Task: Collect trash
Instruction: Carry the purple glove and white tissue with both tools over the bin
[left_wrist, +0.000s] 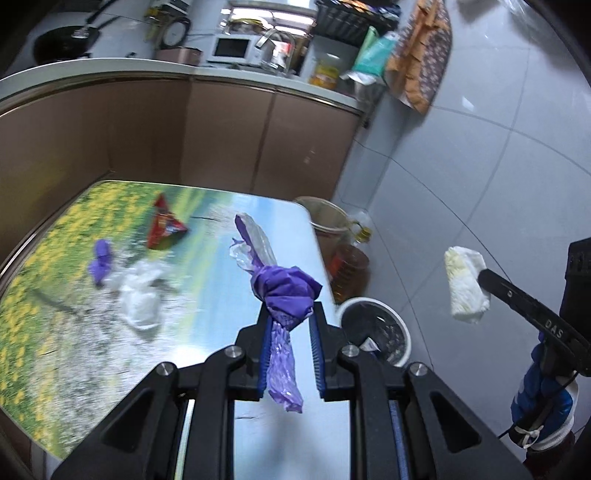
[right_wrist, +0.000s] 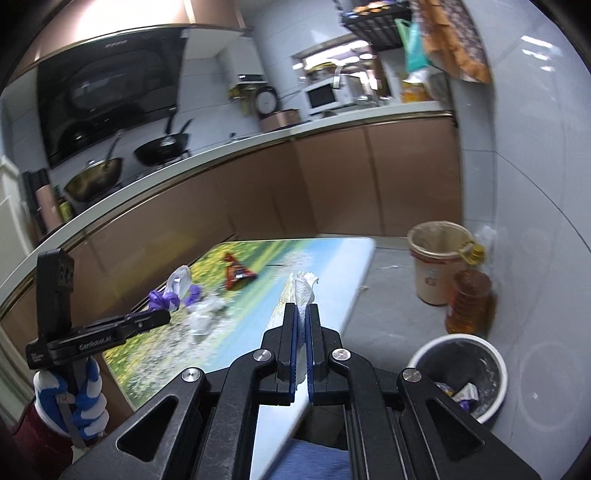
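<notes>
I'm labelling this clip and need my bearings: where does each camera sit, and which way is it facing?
Left wrist: rides the left tool, looking across the flower-print table toward the brown cabinets; its fingers pinch a purple plastic bag, and the right tool shows with a white paper wad.
Right wrist: rides the right tool, facing the same cabinets; the gloved left hand shows.
Shared: table, red snack wrapper, white waste bin.

Brown cabinets (right_wrist: 332, 184) under pale countertop (right_wrist: 221, 147) across upper frame. Black range hood (right_wrist: 110, 88) upper left. White microwave (right_wrist: 327, 96) beside bright window (right_wrist: 332, 59). Glossy grey tiled floor (left_wrist: 480, 203) right.
</notes>
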